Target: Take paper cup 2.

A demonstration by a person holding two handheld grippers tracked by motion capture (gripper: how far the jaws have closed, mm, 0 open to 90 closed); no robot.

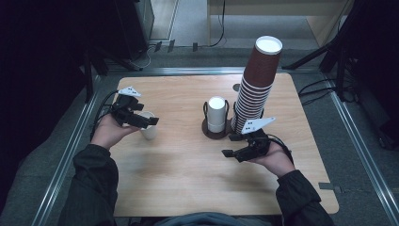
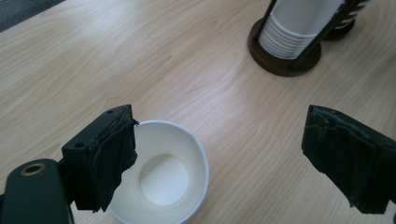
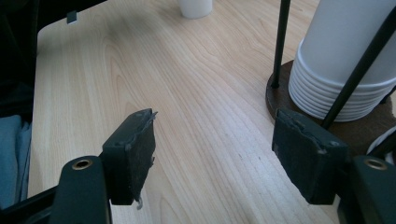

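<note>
My left gripper (image 1: 149, 121) sits near the desk's (image 1: 188, 188) left edge, jaws wide, nothing clamped: in the left gripper view one pad (image 2: 114, 161) overlaps the rim of the single white cup (image 2: 161, 175), the other stands well clear to the side. That cup stands upright on the desk, mouth up, long axis vertical, just beside the left edge, about midway front to back. My right gripper (image 1: 230, 146) hangs right of centre, jaws wide too, empty, bare wood between the pads in the right gripper view. Big open stretch of desk between both grippers and along the front edge. Farther back at centre: dark round holder (image 1: 216, 133) with a stack of white cups (image 1: 217, 113), mouths down. Just right of it, a tall brown cup stack (image 1: 256, 84), leaning right toward the back edge. Surface is light wood grain, rounded corners; beyond it grey floor and cables (image 1: 320, 89).
</note>
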